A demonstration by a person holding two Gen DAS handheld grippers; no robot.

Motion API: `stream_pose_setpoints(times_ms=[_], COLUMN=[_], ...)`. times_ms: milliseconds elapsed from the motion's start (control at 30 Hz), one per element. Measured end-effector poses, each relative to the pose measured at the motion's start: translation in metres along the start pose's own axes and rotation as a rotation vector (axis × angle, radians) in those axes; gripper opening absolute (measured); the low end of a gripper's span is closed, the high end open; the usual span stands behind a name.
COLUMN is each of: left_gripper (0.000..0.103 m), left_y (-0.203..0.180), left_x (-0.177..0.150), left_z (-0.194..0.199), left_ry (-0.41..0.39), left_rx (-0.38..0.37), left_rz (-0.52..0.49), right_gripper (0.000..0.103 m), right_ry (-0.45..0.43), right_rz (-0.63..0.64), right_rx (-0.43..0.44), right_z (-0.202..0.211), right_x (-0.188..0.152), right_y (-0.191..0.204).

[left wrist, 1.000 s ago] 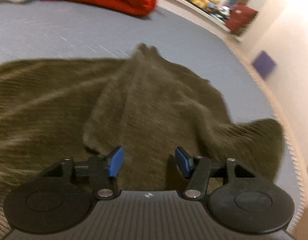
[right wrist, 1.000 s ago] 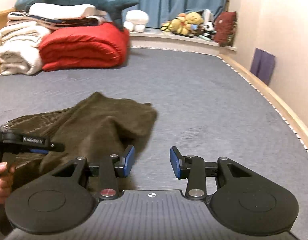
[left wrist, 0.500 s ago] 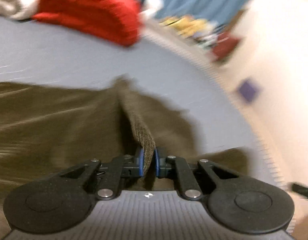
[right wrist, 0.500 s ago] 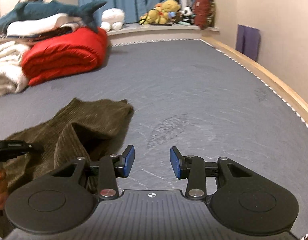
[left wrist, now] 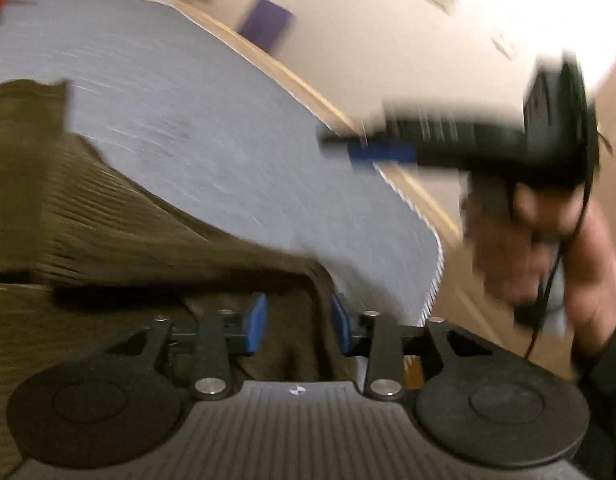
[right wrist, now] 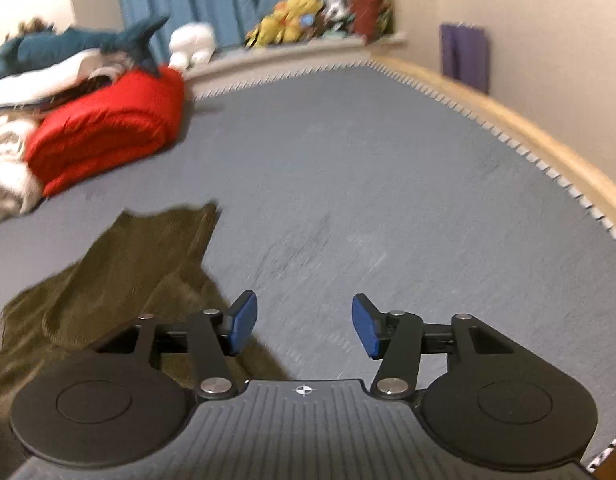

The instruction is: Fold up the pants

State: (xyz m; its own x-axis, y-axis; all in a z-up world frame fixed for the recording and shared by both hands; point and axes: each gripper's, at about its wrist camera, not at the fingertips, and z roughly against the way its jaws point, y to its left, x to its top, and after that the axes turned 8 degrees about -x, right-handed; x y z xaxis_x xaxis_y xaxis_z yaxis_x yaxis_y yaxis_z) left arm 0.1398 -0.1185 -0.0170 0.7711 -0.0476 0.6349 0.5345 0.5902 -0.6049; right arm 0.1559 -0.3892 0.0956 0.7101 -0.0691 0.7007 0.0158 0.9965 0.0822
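The olive-brown corduroy pants (left wrist: 92,220) lie on the grey mattress (left wrist: 180,120). My left gripper (left wrist: 298,326) is open, its blue pads spread with a fold of the pants lying loose between them. The right wrist view shows the pants (right wrist: 140,264) at lower left on the mattress (right wrist: 387,200). My right gripper (right wrist: 304,328) is open and empty over bare mattress, just right of the pants. It also shows, blurred, in the left wrist view (left wrist: 383,152), held in a hand at the right.
A red folded blanket (right wrist: 108,124) and white bedding (right wrist: 8,168) sit at the mattress's far left. A plush shark (right wrist: 80,44) and stuffed toys (right wrist: 308,12) line the back ledge. A wooden bed frame edge (right wrist: 527,132) runs along the right side.
My left gripper was shut on a fold of the pants half a second ago and has now opened and swung right. My right gripper stayed open and drifted slightly.
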Motion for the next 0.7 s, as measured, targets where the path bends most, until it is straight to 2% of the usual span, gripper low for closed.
stream_pose_setpoints(times_ms=[100, 200, 300, 367, 467, 533, 700], left_gripper=[0.044, 0.044, 0.044, 0.044, 0.050, 0.051, 0.056], left_y=[0.027, 0.049, 0.062, 0.069, 0.075, 0.073, 0.083], left_x=[0.007, 0.009, 0.014, 0.014, 0.005, -0.003, 0.001], left_z=[0.022, 0.046, 0.064, 0.078, 0.106, 0.122, 0.128], left_ry=[-0.069, -0.113, -0.115, -0.108, -0.128, -0.140, -0.161], left_rx=[0.100, 0.241, 0.399, 0.492, 0.533, 0.542, 0.548], left_rz=[0.073, 0.133, 0.175, 0.185, 0.205, 0.214, 0.233], right_gripper=[0.059, 0.064, 0.067, 0.073, 0.076, 0.076, 0.072], right_ry=[0.060, 0.098, 0.122, 0.118, 0.119, 0.121, 0.104], right_rz=[0.072, 0.177, 0.284, 0.364, 0.480, 0.560, 0.733], right_rx=[0.045, 0.081, 0.131, 0.162, 0.174, 0.142, 0.057], right_z=[-0.018, -0.035, -0.046, -0.048, -0.054, -0.059, -0.068], right_x=[-0.007, -0.015, -0.023, -0.028, -0.039, -0.048, -0.069], right_y=[0.022, 0.054, 0.088, 0.109, 0.137, 0.154, 0.176])
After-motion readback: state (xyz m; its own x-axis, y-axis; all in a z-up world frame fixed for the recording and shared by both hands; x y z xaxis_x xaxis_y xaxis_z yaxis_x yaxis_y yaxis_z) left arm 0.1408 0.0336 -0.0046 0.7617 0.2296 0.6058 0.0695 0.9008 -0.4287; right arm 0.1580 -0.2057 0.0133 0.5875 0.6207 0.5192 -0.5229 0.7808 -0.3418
